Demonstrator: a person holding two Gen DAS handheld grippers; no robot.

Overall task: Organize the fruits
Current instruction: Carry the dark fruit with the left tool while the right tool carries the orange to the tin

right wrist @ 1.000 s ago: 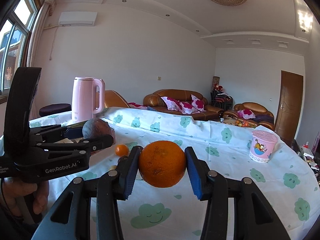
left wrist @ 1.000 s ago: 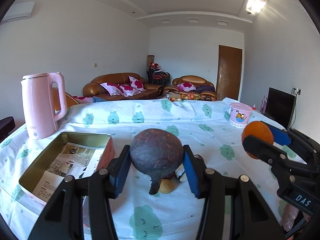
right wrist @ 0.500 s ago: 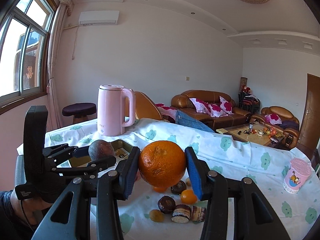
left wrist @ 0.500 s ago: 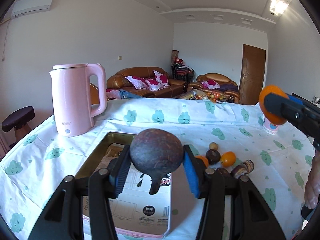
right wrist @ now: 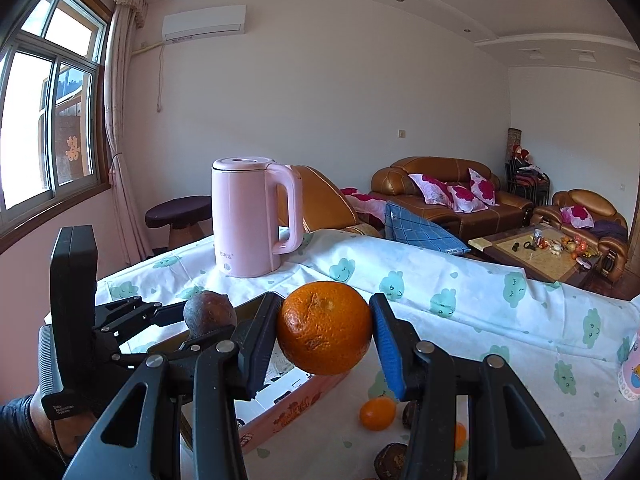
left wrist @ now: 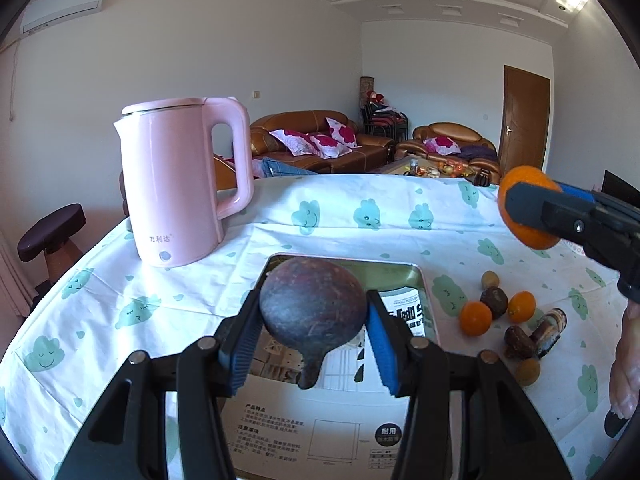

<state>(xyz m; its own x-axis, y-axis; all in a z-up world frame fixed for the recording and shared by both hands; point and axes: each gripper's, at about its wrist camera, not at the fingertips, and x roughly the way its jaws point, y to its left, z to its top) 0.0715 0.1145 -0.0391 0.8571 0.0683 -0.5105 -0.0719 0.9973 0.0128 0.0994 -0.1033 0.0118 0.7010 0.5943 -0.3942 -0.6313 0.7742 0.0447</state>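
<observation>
Cloud-print desk (left wrist: 400,216) before us, our left gripper (left wrist: 314,344) tilted down over the tin tray (left wrist: 404,272), jaws clamped on a dark round fruit (left wrist: 312,308), our right gripper (right wrist: 326,340) at three o'clock, jaws clamped on an orange (right wrist: 324,328)

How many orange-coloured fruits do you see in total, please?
3. One large orange is held in the right gripper. Two small ones lie on the tablecloth right of the tin. Others may be hidden.
</observation>
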